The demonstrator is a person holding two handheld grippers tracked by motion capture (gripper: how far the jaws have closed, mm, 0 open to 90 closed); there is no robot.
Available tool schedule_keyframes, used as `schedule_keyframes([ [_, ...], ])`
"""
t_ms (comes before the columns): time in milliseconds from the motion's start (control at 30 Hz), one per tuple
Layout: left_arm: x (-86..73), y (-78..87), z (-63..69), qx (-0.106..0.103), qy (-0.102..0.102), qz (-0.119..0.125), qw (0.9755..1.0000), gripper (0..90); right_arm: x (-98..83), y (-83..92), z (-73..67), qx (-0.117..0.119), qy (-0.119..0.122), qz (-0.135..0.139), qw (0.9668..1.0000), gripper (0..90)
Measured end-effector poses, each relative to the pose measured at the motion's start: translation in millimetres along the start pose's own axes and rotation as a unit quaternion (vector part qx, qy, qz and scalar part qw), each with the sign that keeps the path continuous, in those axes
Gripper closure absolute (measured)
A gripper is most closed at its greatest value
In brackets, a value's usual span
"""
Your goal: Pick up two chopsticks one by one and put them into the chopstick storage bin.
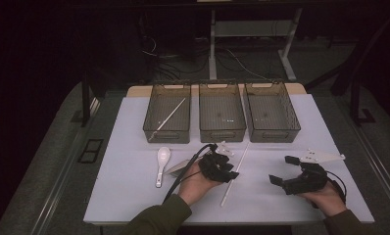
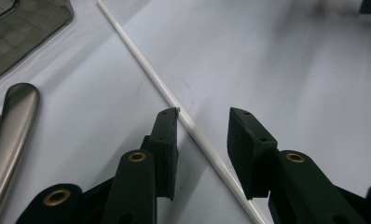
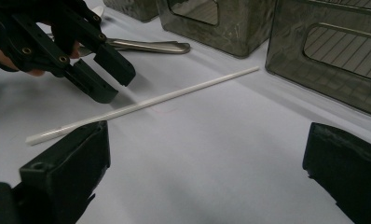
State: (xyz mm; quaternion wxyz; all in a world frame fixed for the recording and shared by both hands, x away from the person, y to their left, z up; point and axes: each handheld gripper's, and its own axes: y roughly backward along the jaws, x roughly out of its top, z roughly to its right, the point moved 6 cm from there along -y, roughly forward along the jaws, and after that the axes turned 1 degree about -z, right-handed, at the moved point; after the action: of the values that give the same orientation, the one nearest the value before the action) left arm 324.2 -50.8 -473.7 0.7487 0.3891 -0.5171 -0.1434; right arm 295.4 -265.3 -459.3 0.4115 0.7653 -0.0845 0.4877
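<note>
A thin white chopstick (image 1: 235, 174) is seen lying flat on the pale worktop (image 1: 134, 196), near its middle. In the high view its long axis runs from the near edge away toward the bins, leaning slightly to the right at its far end, which stops just short of the middle bin (image 1: 222, 115).

The left gripper (image 2: 201, 116) is lowered over the stick. Its fingers (image 2: 167, 140) stand apart, one on each side, with the stick passing slantwise between them; one finger tip is very close to the stick, though whether it touches cannot be told, and no grip is closed on it. The right gripper (image 1: 283, 170) is held above the worktop to the right, well apart from the stick, its fingers spread wide with nothing between them.

Three dark, see-through bins are lined up along the far side of the worktop. A second white chopstick (image 1: 168, 117) is seen lying in the left bin (image 1: 167, 115); the right bin (image 1: 271, 115) sits beside the middle one. A white spoon (image 1: 161, 164) lies on the worktop to the left of the left hand (image 1: 195, 183).

Beyond the worktop the room is dark, with a grey floor, cables and desk legs.

The left gripper view brings out a faint red circle (image 2: 165, 91) drawn on the surface under the stick, and metal handles (image 2: 13, 135) at its left edge. The right gripper view shows the left gripper from the side, low over the stick.
</note>
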Motion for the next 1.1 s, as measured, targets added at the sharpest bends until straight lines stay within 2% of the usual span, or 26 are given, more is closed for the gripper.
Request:
schedule_keyframes([
  [167,-2.2,-7.8,0.8,0.002,-0.011,-0.015,0.9998,62.1,0.1,0.0,0.1,-0.001,0.000,0.000,1.0000,0.5],
  [200,-2.2,-10.1,2.0,0.004,-0.006,-0.012,0.9999,62.2,0.2,0.1,0.1,0.000,0.000,0.001,1.0000,0.5],
  [300,-3.8,-12.9,1.4,0.010,-0.021,-0.022,0.9995,63.4,0.2,0.1,0.1,0.000,0.000,0.001,1.0000,0.5],
  [433,-4.3,-16.3,3.3,0.021,-0.027,-0.021,0.9992,66.4,0.4,0.2,0.2,0.000,0.000,0.001,1.0000,0.5],
  [467,-4.6,-15.7,2.4,0.023,-0.036,-0.027,0.9988,67.0,0.4,0.2,0.4,-0.001,0.001,0.002,1.0000,0.5],
  [667,-4.8,-15.3,0.8,0.025,-0.036,-0.029,0.9986,73.7,0.5,0.2,0.0,-0.001,-0.001,0.001,1.0000,0.5],
  [733,-4.5,-15.6,0.3,0.022,-0.029,-0.026,0.9990,74.3,0.6,0.4,0.2,-0.001,0.000,0.002,1.0000,0.5],
  [833,-5.1,-13.7,-1.2,0.021,-0.032,-0.033,0.9987,75.3,0.5,0.7,0.3,-0.001,0.000,0.002,1.0000,0.5],
  [867,-4.9,-13.6,-0.9,0.020,-0.024,-0.030,0.9991,75.9,0.5,0.8,0.3,-0.001,0.000,0.002,1.0000,0.5],
  [900,-5.5,-11.7,-2.4,0.017,-0.028,-0.036,0.9988,76.7,0.5,0.9,0.1,0.000,0.000,0.002,1.0000,0.5],
  [933,-5.2,-11.4,-2.5,0.018,-0.020,-0.030,0.9992,77.9,0.6,1.0,0.0,0.000,-0.001,0.002,1.0000,0.5],
  [1100,-6.8,-9.0,-4.9,0.017,-0.021,-0.037,0.9989,78.4,0.7,0.9,0.0,0.000,-0.002,0.002,1.0000,0.5],
])
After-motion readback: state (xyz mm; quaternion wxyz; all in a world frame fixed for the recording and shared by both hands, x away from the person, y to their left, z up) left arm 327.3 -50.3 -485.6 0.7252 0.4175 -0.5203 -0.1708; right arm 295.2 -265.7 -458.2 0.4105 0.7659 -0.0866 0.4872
